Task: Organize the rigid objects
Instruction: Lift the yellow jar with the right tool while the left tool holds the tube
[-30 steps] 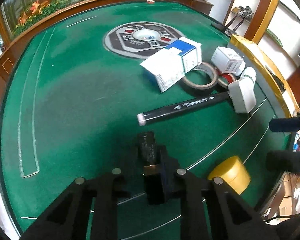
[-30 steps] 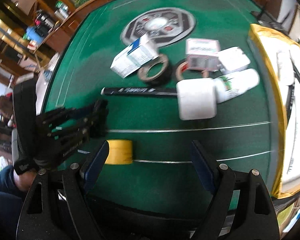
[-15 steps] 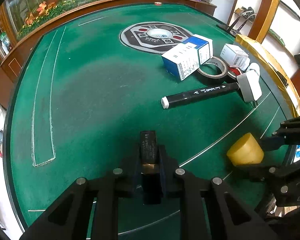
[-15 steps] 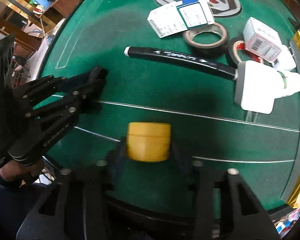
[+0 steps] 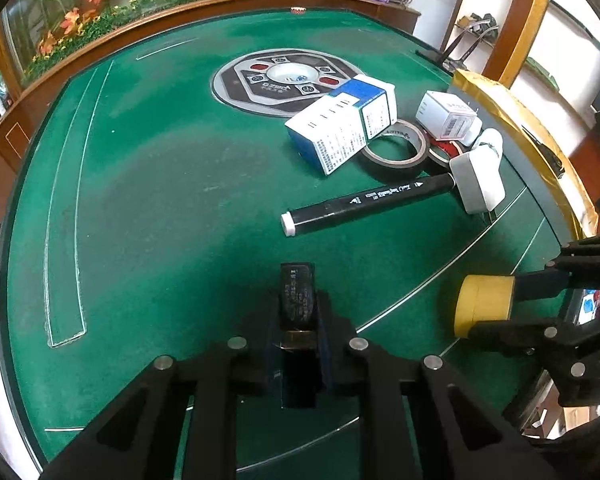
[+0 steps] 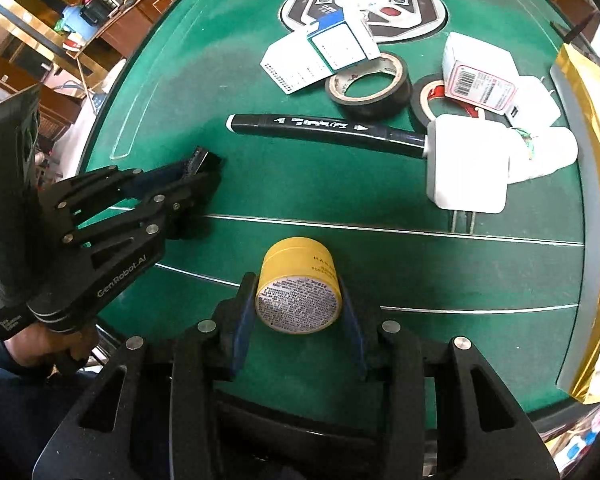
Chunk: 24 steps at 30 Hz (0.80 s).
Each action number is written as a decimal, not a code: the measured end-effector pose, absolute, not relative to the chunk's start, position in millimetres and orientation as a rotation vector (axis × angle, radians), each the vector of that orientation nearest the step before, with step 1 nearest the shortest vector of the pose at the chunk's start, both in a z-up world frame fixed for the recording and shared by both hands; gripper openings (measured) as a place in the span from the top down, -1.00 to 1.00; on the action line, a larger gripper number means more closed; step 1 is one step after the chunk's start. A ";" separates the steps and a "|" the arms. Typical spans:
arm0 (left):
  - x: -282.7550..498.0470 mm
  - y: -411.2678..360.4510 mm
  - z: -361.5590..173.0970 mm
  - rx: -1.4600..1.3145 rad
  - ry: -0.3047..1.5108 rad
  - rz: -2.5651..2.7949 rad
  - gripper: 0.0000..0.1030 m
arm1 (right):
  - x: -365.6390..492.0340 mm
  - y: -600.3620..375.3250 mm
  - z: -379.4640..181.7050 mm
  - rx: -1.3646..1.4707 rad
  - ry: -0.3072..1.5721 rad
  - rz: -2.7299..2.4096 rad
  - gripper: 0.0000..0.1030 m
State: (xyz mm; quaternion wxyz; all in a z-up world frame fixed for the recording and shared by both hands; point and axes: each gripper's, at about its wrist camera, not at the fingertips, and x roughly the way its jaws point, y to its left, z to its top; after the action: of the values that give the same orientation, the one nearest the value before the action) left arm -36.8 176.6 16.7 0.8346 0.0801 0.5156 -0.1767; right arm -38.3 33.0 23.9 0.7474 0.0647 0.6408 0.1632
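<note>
Grippers work the near edge of a green table (image 5: pixel 148 184): right gripper (image 6: pixel 298 304), having just closed, clamps a yellow jar (image 6: pixel 298 292) for sorting, while left gripper (image 5: pixel 298 320) pinches a dark bar (image 5: pixel 297 300).

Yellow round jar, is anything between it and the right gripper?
No. The yellow round jar sits directly between the right gripper jaws, which have just been closing and press its sides. Nothing else lies between them.

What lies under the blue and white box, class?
The blue and white box leans on the black tape roll and overlaps the round grey panel. Anything directly beneath is covered.
</note>
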 end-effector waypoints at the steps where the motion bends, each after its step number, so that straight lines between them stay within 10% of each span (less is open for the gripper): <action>1: -37.0 175.7 16.1 0.174 1.094 -0.371 0.68 | -38.9 33.1 23.5 0.136 1.401 0.357 0.22; 24: -42.6 179.0 14.9 0.182 1.105 -0.325 0.67 | -36.4 40.2 14.8 0.054 1.386 0.366 0.22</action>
State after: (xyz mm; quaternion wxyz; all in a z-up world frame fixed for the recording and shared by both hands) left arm -42.6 179.0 14.9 0.8347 0.0861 0.5219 -0.1533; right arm -36.4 40.2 14.8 0.7538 0.0248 0.6349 0.1676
